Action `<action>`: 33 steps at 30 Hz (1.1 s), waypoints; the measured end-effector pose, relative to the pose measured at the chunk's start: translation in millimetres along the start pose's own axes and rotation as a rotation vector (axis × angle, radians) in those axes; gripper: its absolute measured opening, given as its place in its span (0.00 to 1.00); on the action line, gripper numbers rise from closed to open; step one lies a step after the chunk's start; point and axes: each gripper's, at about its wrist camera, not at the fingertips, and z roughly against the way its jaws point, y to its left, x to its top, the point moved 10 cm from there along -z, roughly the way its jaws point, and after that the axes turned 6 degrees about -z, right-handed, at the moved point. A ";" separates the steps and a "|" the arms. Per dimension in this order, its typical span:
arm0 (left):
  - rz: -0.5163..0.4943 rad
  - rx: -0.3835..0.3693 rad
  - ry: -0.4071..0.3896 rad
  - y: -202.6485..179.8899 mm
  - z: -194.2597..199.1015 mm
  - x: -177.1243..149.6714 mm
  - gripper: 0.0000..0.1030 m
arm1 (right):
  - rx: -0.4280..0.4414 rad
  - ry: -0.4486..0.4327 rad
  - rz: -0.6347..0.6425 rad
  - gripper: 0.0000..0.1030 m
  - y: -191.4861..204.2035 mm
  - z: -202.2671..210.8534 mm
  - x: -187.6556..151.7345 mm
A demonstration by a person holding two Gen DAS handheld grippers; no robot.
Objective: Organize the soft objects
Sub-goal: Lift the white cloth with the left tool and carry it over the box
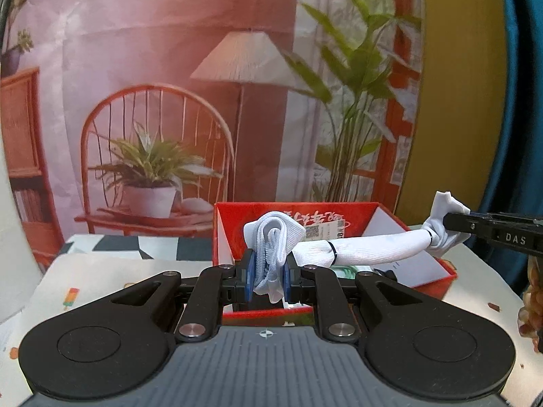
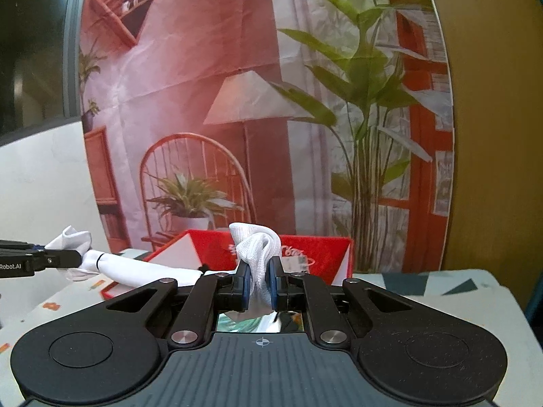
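Setting: a table (image 1: 101,271) covered with a patterned cloth, in front of a printed backdrop (image 1: 169,68) showing a chair, a lamp and plants.

Soft object: a long white sock-like cloth (image 1: 366,246) with thin dark bands, stretched out and held in the air by both ends.

Left gripper (image 1: 268,278): its blue pads are pressed together on one bunched end of the cloth, which bulges above the fingers.

Right gripper (image 2: 260,286): its pads likewise pinch the other bunched end; in the left wrist view it shows at the far right, clamped on that end.

Where the cloth is: it spans left to right between the two tools, hanging above the near rim of the red box (image 1: 298,215), not resting on anything that can be seen.

Red box: open, white inside, standing on the table just beyond both grippers; some green and white items lie in it, too hidden to name.

Progress: the cloth is picked up and pulled straight, so the grasp appears done.

Left to do: by the look of it, folding or lowering the cloth into the box and letting go; neither has happened yet.
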 end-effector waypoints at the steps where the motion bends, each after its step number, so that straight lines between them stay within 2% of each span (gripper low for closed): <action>1: 0.003 -0.009 0.017 0.0 -7.5 0.5 0.17 | -0.006 0.010 0.004 0.10 -1.3 -6.5 1.0; 5: -0.040 -0.025 0.088 -4.8 -36.5 -4.5 0.17 | -0.036 0.062 0.031 0.10 -7.4 -30.0 -2.4; 10: -0.028 -0.068 0.199 -5.8 -67.1 -19.2 0.17 | -0.045 0.155 0.067 0.10 -12.4 -52.3 -19.2; 15: -0.073 -0.066 0.273 -7.5 -88.4 -32.3 0.17 | -0.056 0.222 0.095 0.10 -14.7 -69.5 -36.8; 25: -0.084 -0.077 0.342 -5.7 -116.4 -40.2 0.17 | -0.061 0.282 0.079 0.10 -24.0 -92.0 -54.0; 33: -0.084 -0.092 0.362 -13.1 -128.6 -43.5 0.17 | -0.079 0.306 0.063 0.10 -32.5 -99.7 -58.5</action>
